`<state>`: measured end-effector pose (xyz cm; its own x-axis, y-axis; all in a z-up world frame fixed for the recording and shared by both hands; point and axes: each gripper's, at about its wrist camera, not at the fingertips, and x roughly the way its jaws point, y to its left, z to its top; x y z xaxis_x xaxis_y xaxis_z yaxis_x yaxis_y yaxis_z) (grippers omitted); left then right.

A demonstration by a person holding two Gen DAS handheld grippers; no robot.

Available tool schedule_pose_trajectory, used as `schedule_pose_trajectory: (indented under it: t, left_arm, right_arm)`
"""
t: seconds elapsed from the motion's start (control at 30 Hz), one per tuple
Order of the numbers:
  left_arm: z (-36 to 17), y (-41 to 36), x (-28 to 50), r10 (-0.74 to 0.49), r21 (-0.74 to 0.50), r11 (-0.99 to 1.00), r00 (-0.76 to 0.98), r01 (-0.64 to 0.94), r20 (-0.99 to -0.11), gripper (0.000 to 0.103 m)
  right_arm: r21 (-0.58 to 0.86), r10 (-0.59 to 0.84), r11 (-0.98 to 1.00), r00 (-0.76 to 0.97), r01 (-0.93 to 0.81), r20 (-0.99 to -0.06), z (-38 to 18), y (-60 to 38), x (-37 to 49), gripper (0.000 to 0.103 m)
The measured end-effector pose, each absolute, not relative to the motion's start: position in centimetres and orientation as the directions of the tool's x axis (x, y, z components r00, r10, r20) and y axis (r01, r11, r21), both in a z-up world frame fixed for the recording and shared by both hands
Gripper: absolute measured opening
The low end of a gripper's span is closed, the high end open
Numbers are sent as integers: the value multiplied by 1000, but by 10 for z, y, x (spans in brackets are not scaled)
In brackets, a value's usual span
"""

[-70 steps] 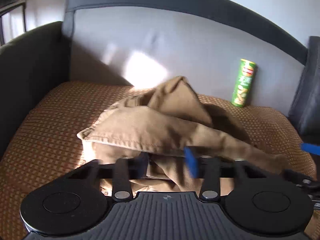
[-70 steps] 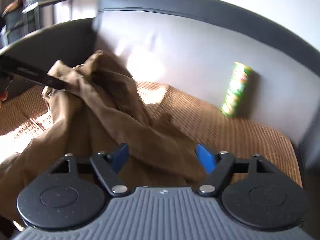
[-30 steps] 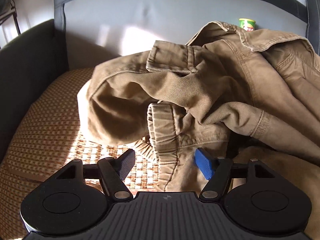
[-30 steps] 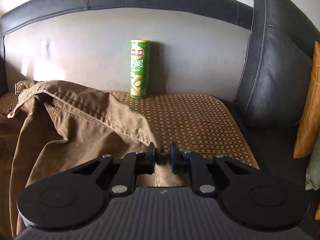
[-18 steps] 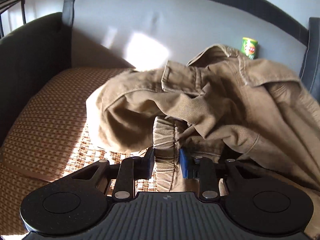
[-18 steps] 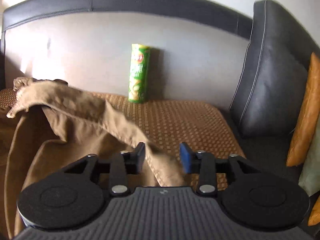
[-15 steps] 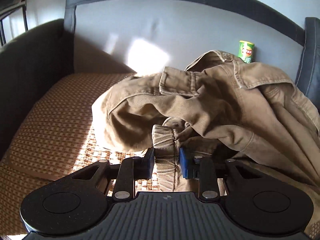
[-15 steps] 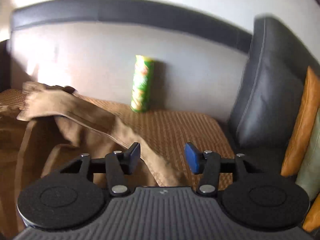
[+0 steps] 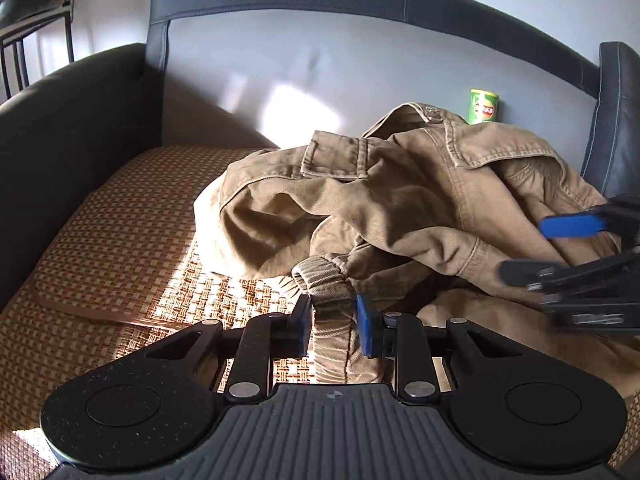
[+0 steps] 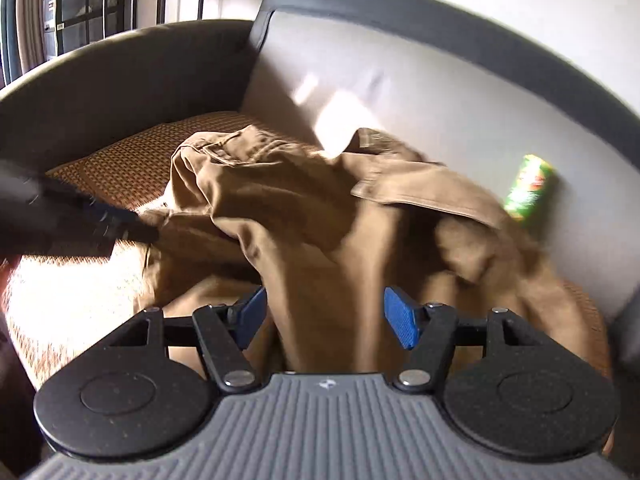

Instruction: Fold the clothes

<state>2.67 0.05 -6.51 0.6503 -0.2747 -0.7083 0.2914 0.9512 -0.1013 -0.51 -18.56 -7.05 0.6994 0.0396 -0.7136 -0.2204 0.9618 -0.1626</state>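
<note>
Jacket (image 9: 400,200) heaped on sofa seat (image 9: 120,240); only left view shows left gripper (image 9: 334,326) closing, pinching ribbed cuff (image 9: 328,280). Right gripper (image 10: 324,320) was clamping the hem a second ago; now jaws opening, fabric loose between.

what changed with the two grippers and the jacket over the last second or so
The left gripper took hold of the jacket's ribbed cuff and is closing on it. The right gripper let go of the jacket hem, swung left, jaws opening. The green can stayed put.
</note>
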Motion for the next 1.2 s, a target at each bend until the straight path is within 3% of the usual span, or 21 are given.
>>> schedule_pose_trajectory:
  t: [0.07, 0.1, 0.13, 0.2, 0.33, 0.43, 0.6, 0.63, 0.67, 0.7, 0.77, 0.93, 1.07, 1.1, 1.17, 1.2]
  left_arm:
    - [-66, 3, 29, -280, -110, 950, 647, 291, -710, 20]
    - [-67, 5, 29, -284, -115, 949, 642, 292, -712, 20]
    - [-67, 8, 29, -288, -120, 948, 638, 293, -714, 20]
    - [-67, 14, 24, -274, -115, 953, 643, 279, -715, 20]
    - [-62, 23, 19, -286, -151, 954, 636, 258, -717, 19]
    - [-51, 24, 6, -271, -124, 958, 666, 260, -695, 19]
    - [-32, 41, -13, -308, -161, 948, 676, 273, -670, 19]
    - [-34, 44, -19, -307, -154, 948, 667, 280, -679, 19]
    - [-36, 46, -24, -305, -146, 947, 658, 286, -688, 3]
    - [-42, 49, -31, -257, -95, 958, 665, 271, -701, 0]
    - [-57, 60, -45, -182, -20, 970, 670, 242, -719, 0]
    - [-83, 93, -47, -192, -73, 972, 577, 223, -794, 0]
    - [-63, 82, -45, -209, -50, 962, 601, 270, -771, 30]
    - [-50, 73, -42, -229, -52, 955, 619, 291, -751, 35]
    - [-26, 54, -35, -270, -52, 941, 652, 334, -709, 67]
    - [-15, 42, -32, -293, -60, 935, 663, 350, -689, 72]
  right_arm:
    - [-200, 2, 952, 661, -230, -751, -92, -176, 24, 68]
    - [-203, -6, 950, 638, -236, -770, -100, -175, 32, 53]
    - [-199, -10, 950, 613, -241, -790, -106, -176, 38, 7]
    - [-117, 18, 976, 602, -184, -798, -98, -189, 44, 5]
    - [-28, 35, 997, 728, -74, -685, -29, -231, 25, 3]
    - [1, -33, 999, 802, 42, -596, 26, -269, 9, 2]
    - [55, -138, 979, 841, 194, -523, 73, -320, -20, 2]
    - [61, -142, 977, 836, 205, -530, 73, -327, -26, 2]
    - [56, -141, 977, 826, 204, -546, 70, -331, -32, 2]
    - [38, -142, 979, 810, 198, -569, 62, -333, -38, 2]
    - [0, -150, 982, 771, 191, -619, 40, -337, -51, 2]
    - [21, -126, 973, 607, 229, -784, -58, -343, -88, 2]
    - [99, -50, 966, 545, 240, -837, -107, -340, -101, 3]
    - [107, -46, 965, 559, 238, -828, -104, -340, -102, 6]
    - [128, -40, 964, 605, 231, -795, -90, -342, -106, 13]
    - [149, -29, 963, 636, 224, -771, -79, -345, -109, 24]
